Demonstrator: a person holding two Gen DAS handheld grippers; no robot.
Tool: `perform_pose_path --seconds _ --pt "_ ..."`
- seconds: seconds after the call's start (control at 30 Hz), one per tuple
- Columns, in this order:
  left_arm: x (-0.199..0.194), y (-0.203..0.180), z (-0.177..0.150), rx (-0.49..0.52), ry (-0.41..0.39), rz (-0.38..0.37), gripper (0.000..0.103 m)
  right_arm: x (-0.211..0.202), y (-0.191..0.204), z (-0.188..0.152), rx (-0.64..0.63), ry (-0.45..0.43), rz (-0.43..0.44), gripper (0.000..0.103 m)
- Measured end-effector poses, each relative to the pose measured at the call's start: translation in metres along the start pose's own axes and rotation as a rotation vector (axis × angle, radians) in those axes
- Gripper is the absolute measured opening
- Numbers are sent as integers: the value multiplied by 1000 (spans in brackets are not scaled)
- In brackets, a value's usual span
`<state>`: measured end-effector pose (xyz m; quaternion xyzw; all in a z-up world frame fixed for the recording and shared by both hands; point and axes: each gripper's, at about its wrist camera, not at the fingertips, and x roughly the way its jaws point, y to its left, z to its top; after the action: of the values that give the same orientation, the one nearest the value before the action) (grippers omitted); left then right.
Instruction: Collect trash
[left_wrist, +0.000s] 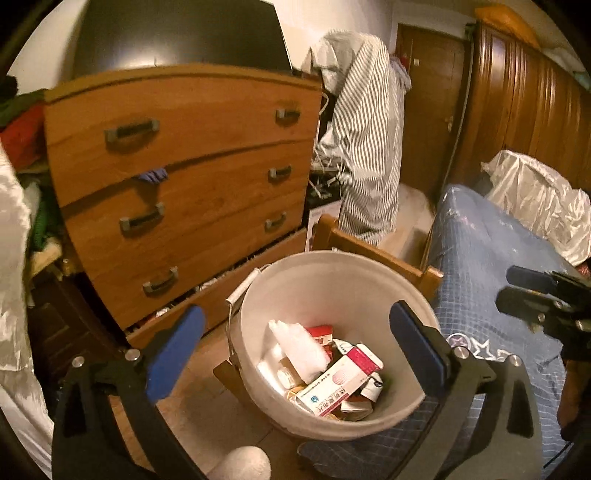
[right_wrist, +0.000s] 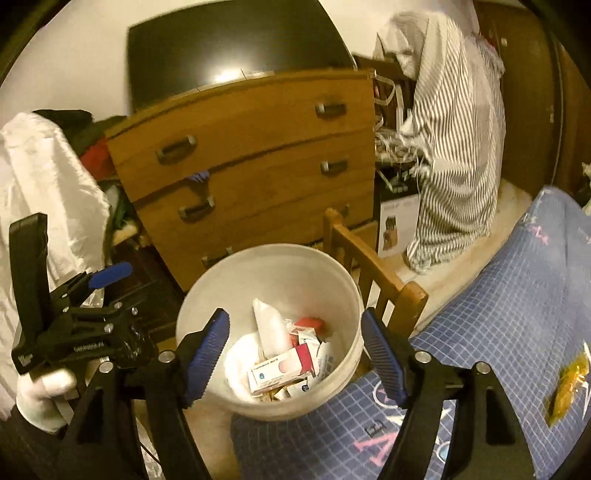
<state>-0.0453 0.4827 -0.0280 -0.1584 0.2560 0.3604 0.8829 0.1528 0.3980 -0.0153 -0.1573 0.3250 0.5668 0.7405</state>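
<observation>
Two claws hang above the white bucket (right_wrist: 271, 325), both spread wide with nothing between their blue pads. The left claw (left_wrist: 295, 350) frames the bucket's mouth in its own view; the right claw (right_wrist: 295, 354) does the same from the bed side.

One yellow wrapper (right_wrist: 569, 384) lies on the blue checked bedspread (right_wrist: 517, 295), off to the right of the right claw and well apart from the bucket. It looks thin, crinkled and light, so a pinch could slide it across the cloth or gather a fold of bedspread with it. Released too soon, it would likely miss the rim and drop to the floor.

The bucket stands by the bed edge, against the wooden bedpost (right_wrist: 369, 266), in front of the chest of drawers (left_wrist: 177, 177). A knock from either claw might tip it.

Inside sit a red-and-white medicine box (left_wrist: 340, 384), a white plastic packet (left_wrist: 299, 347) and smaller cartons, loosely heaped, filling only the bottom.
</observation>
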Motion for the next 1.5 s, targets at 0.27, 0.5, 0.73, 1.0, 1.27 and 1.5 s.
perform_pose_path --seconds 0.27,0.5,0.73,1.0,1.27,1.5 --pt "-60 -11 -10 -22 -101 -53 97 -72 24 -36 -39 -118 8 81" --pt "-101 -17 -34 -38 -125 -88 97 -121 27 -68 -2 -187 -10 85" --pt "-128 -33 -53 -5 -158 -80 97 -148 25 -91 16 -201 -27 86" --pt "-141 -41 -60 13 -177 -79 97 -155 24 -93 24 -218 -40 87" --pt "-141 -45 -57 44 -150 -57 97 -152 26 -86 22 -219 -31 87" --pt "-135 -47 -55 52 -128 -57 97 -148 25 -85 28 -212 -28 87"
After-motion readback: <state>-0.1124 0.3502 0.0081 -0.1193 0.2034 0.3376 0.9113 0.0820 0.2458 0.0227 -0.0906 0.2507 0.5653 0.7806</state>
